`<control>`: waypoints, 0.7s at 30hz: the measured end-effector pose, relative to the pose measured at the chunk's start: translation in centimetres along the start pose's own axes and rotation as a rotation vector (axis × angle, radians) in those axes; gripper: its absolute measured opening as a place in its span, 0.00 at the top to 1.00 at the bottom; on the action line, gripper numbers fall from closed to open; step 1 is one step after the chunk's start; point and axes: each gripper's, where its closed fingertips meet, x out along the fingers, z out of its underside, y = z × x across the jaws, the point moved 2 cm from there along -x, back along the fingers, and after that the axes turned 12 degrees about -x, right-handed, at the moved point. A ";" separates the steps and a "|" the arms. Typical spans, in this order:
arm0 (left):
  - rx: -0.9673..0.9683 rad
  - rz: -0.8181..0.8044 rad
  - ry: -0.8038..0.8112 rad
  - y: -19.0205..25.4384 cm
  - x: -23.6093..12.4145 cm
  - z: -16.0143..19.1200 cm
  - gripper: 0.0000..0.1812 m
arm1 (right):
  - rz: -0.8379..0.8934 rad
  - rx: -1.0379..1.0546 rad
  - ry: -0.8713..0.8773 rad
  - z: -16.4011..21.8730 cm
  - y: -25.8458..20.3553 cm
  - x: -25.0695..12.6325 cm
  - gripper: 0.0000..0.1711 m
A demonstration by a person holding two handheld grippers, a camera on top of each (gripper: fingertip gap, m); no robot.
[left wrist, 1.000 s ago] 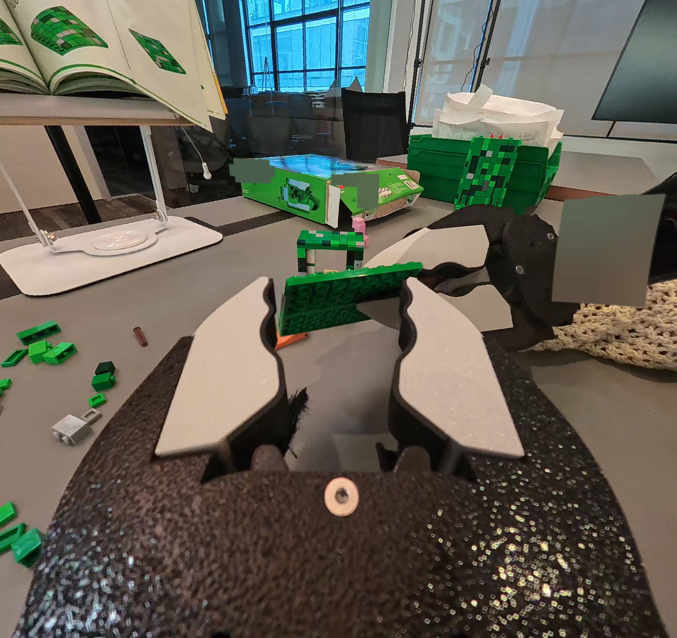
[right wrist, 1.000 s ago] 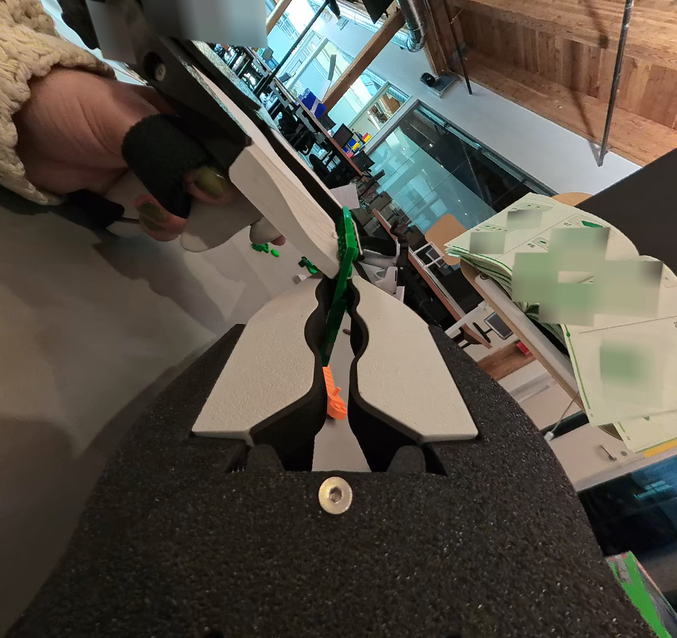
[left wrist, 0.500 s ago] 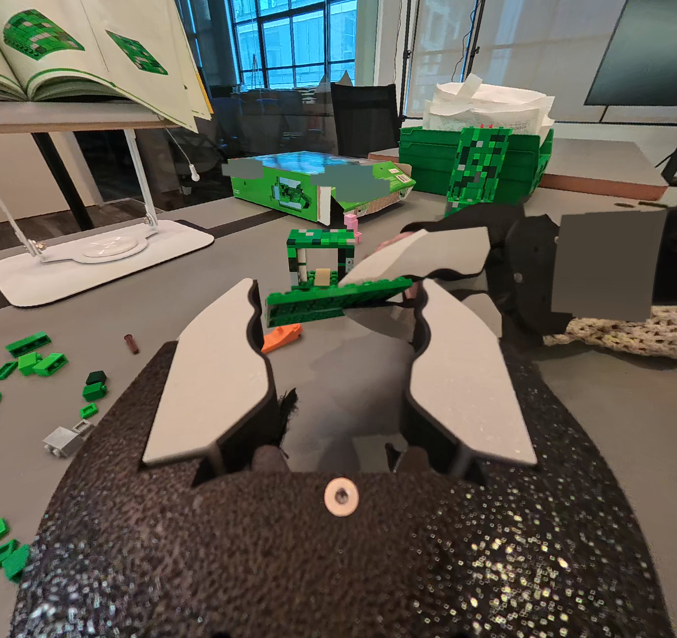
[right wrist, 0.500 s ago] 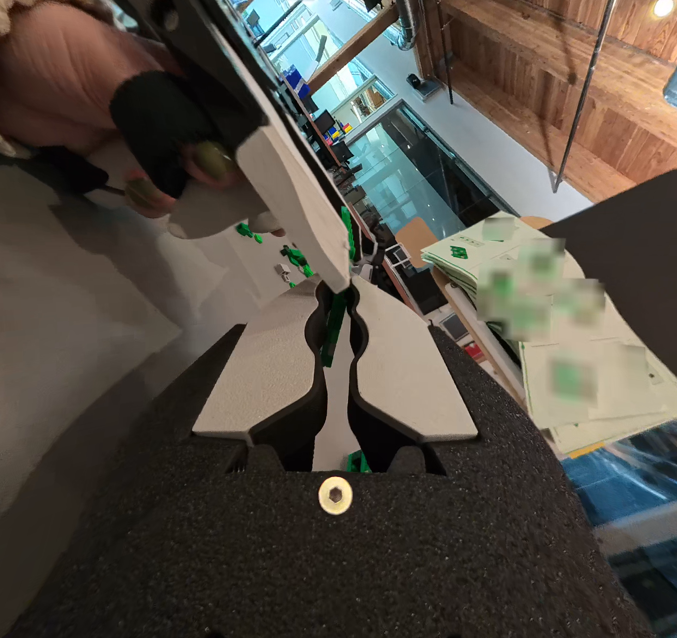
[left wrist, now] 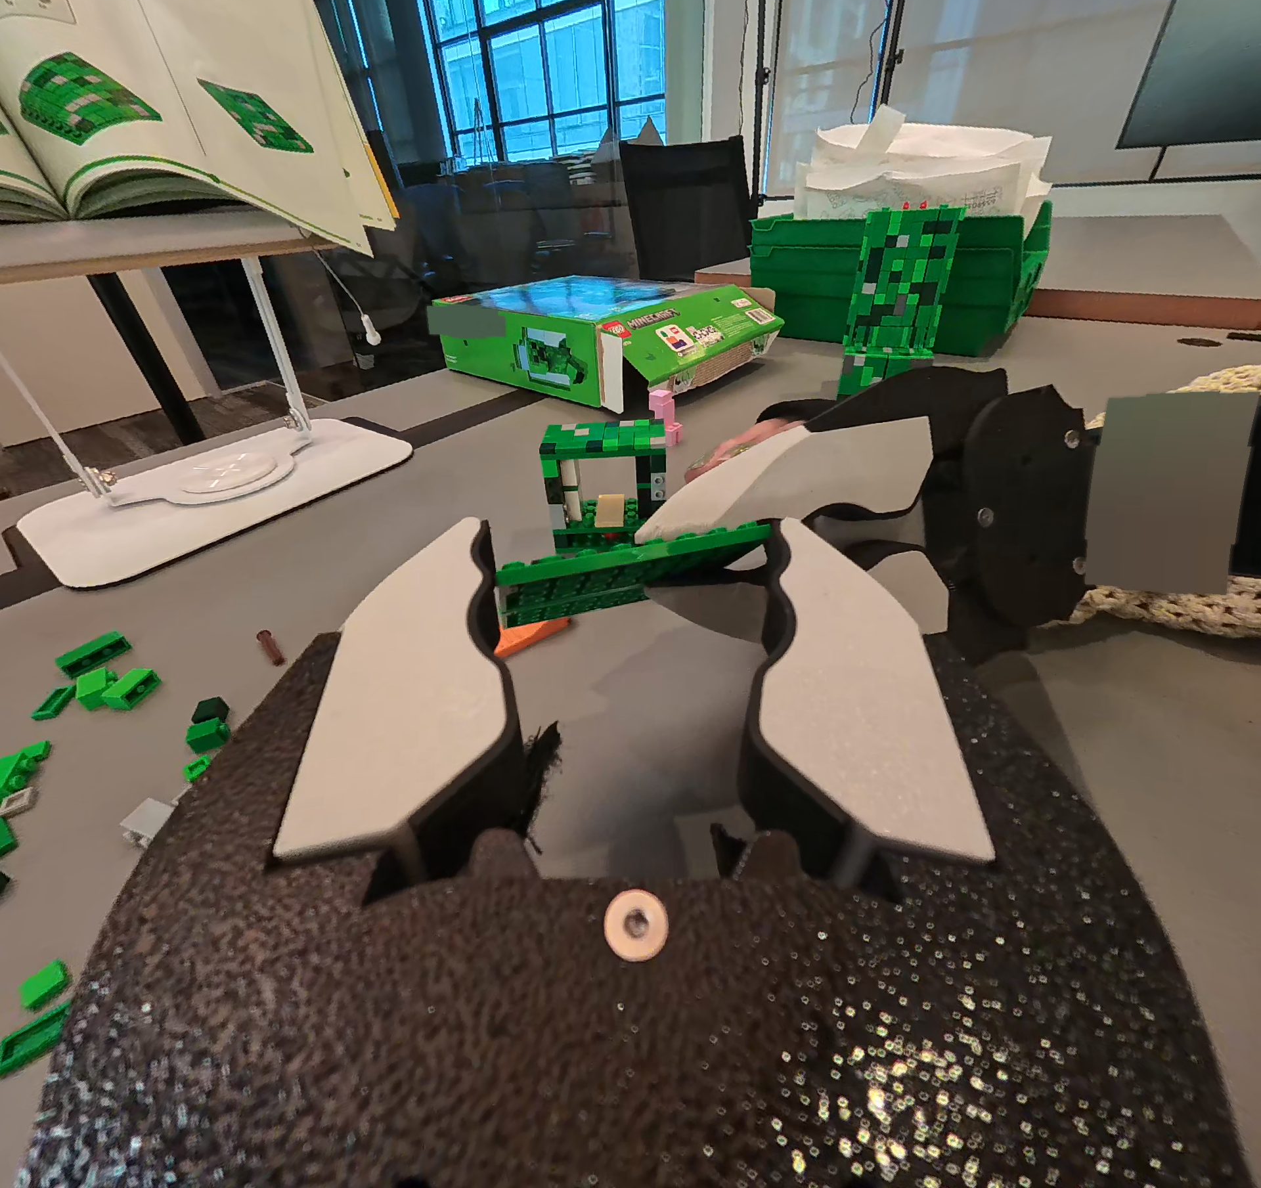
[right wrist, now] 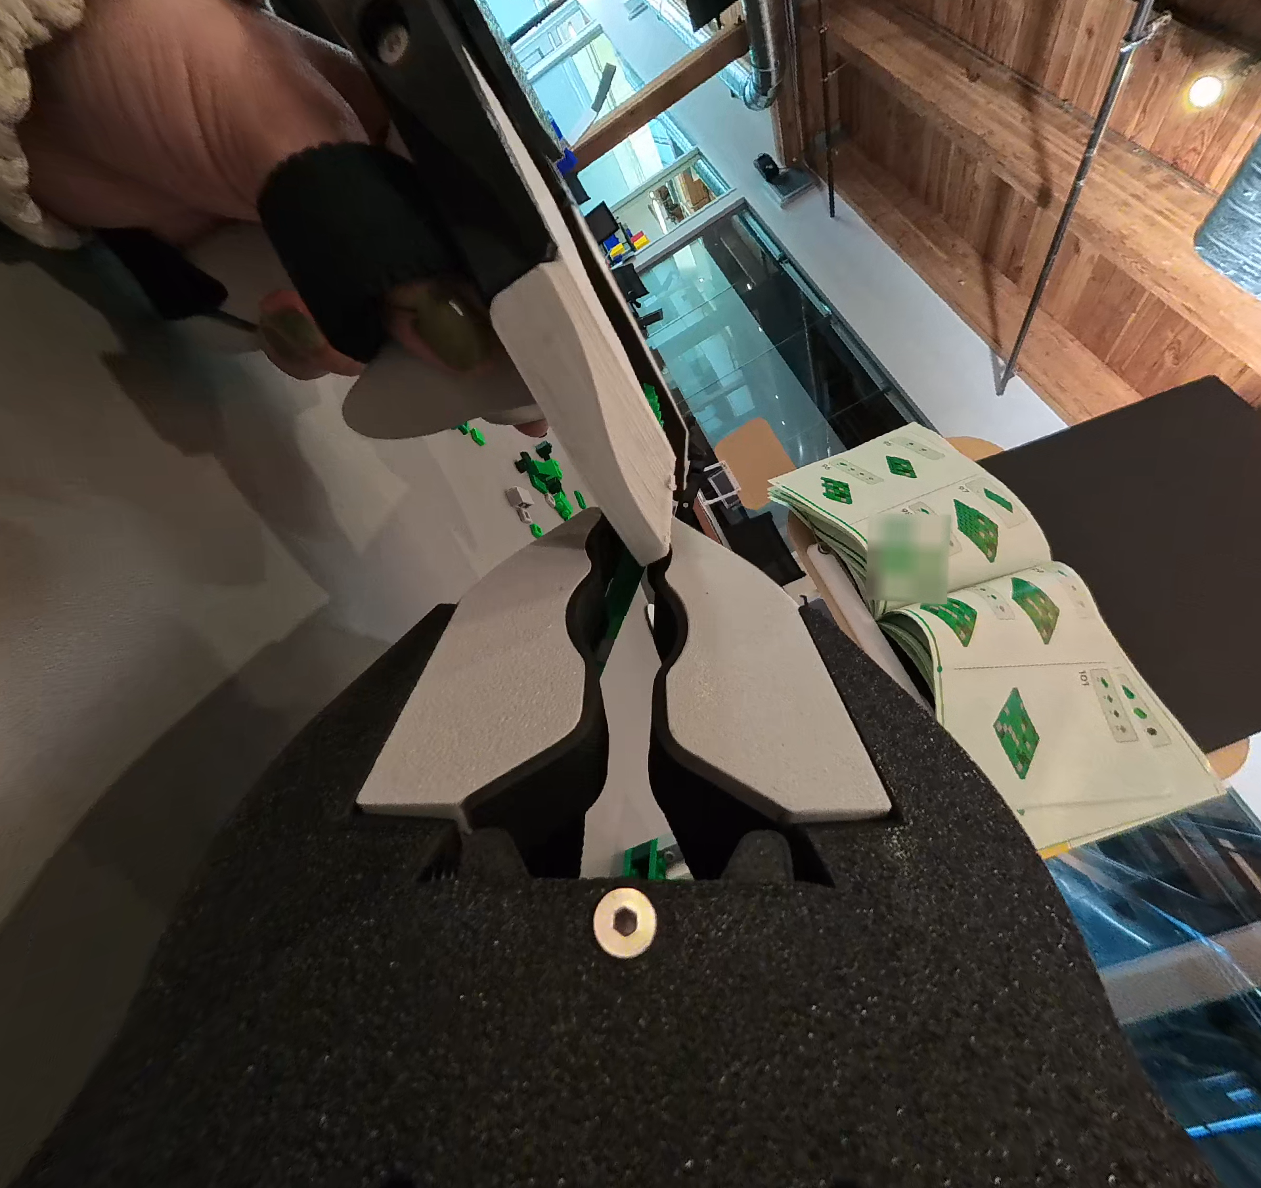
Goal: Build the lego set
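**Plate handed across, most of the build still ahead**

We have the flat green studded lego plate (left wrist: 634, 572) pinched at its right edge by our right gripper (left wrist: 689, 561), whose 2 grey fingers are clamped on it; the right wrist view shows the plate (right wrist: 617, 599) edge-on in the narrow slit between them. Our left gripper (left wrist: 631, 599) is spread wide, its fingertips flanking the plate at 9 and 3 o'clock, gripping nothing.

On the grey table (left wrist: 423, 473) we count 2 finished sections: a small green square lego frame (left wrist: 604, 483) just behind the plate at 12 o'clock, and a tall green pixel-patterned lego column (left wrist: 901, 289) at 1 o'clock, against the stacked green plastic bins (left wrist: 805, 282). Loose green lego bricks (left wrist: 109, 677) at 9 o'clock and an orange wedge-shaped brick separator (left wrist: 529, 637) under the plate suggest plenty is left. The open paper instruction booklet (left wrist: 157, 98) sits at 11 o'clock, with the green cardboard set box (left wrist: 593, 343) beyond.

Compared with 1 second ago, the plate has tipped from steeply tilted to nearly level, our left gripper has widened, and the separator no longer shows between our right fingers.
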 end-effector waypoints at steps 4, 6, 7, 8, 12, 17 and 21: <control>0.020 -0.003 0.006 0.1 -0.1 -0.1 0.58 | 0.006 0.001 0.007 -0.1 0.1 0.0 0.96; 0.030 -0.004 0.008 0.1 -0.1 -0.2 0.58 | 0.006 0.008 0.011 -0.1 0.1 0.0 0.96; 0.036 -0.003 0.010 0.1 -0.1 -0.2 0.58 | 0.002 0.021 0.018 -0.2 0.1 -0.1 0.95; 0.043 -0.002 0.015 0.2 -0.1 -0.3 0.58 | -0.004 0.043 0.028 -0.3 0.1 -0.1 0.95; 0.077 -0.032 0.048 -0.2 -0.5 -0.9 0.58 | -0.011 0.116 0.037 -0.2 0.4 -0.2 0.94; 0.086 -0.059 0.058 -1.2 -0.8 -1.2 0.58 | -0.020 0.192 0.021 0.4 0.6 0.0 0.93; 0.193 -0.098 0.055 -1.8 -1.0 -1.4 0.59 | -0.018 0.375 -0.035 2.1 1.4 0.1 0.92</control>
